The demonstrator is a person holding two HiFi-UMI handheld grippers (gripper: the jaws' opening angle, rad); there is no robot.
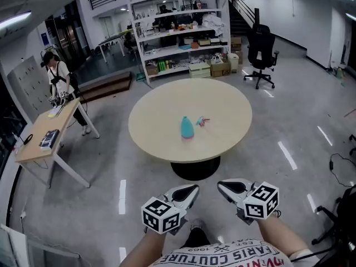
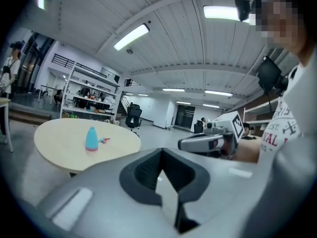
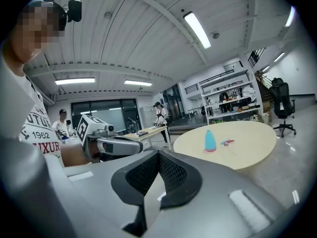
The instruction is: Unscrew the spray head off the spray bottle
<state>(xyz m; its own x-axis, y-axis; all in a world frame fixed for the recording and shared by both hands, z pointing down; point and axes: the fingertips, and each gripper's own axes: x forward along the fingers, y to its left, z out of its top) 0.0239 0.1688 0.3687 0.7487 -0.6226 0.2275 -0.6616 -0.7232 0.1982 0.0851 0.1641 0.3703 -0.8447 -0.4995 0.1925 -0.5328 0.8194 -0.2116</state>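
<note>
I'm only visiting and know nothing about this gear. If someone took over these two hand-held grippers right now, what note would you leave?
Left gripper: jaws shut, empty, held near the body, well short of the round beige table.
Right gripper: the same.
Things: teal tapered spray bottle stands upright on that table; a small pink-and-blue piece lies beside it, too small to identify.
Done: nothing gripped yet.
Left: walk up, open the jaws, hold the bottle, unscrew its top if that still needs doing.

A lab hall: stocked shelving (image 1: pixel 179 51), workbench (image 1: pixel 49 128), office chair (image 1: pixel 260 50).
</note>
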